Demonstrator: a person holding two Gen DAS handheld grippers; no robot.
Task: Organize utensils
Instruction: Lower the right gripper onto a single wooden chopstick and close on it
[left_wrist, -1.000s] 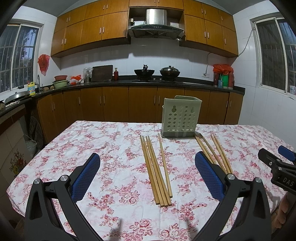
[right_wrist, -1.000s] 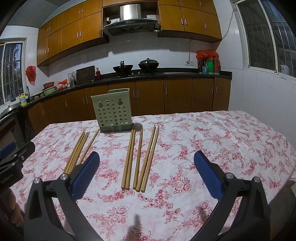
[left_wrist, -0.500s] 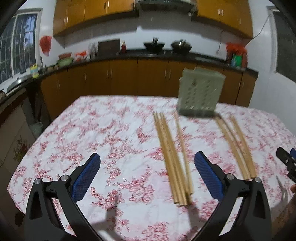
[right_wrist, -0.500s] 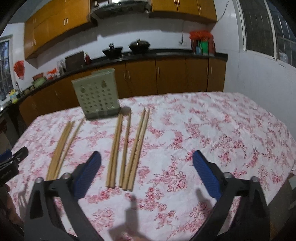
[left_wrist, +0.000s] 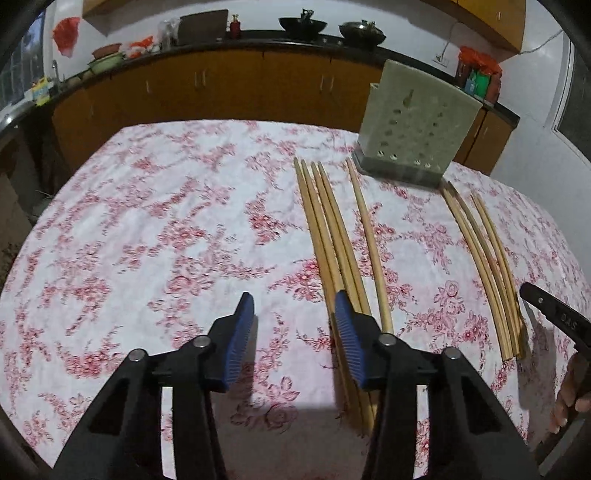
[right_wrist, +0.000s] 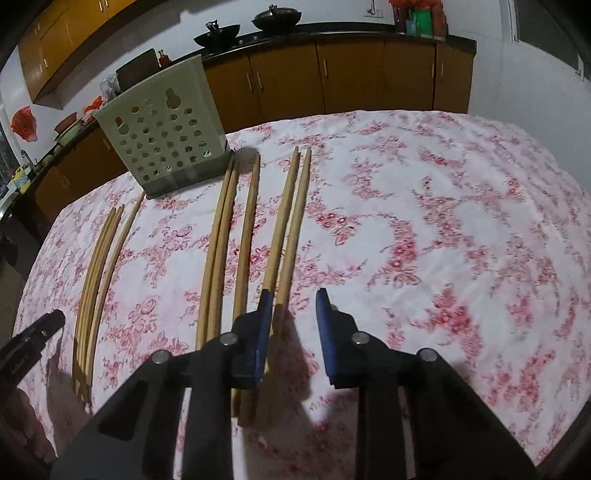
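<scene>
Bamboo chopsticks (right_wrist: 284, 229) are lying on the tablecloth (right_wrist: 424, 229) before the perforated holder (right_wrist: 162, 147). Both the left gripper (left_wrist: 293, 328) and right gripper (right_wrist: 293, 314) are hovering unclenched, holding nothing. Risk: misaligned jaws are likely scattering neighbouring sticks.

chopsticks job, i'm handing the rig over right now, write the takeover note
Left gripper: jaws part open, holding nothing, low over the near end of the left chopstick group.
Right gripper: jaws part open, holding nothing, straddling one stick of the right chopstick group.
Perforated holder stands upright at the far edge of the floral tablecloth; no sticks seen in it.
Done: nothing stowed.
Left: grasp each bunch, then probably drop them into the holder.
</scene>
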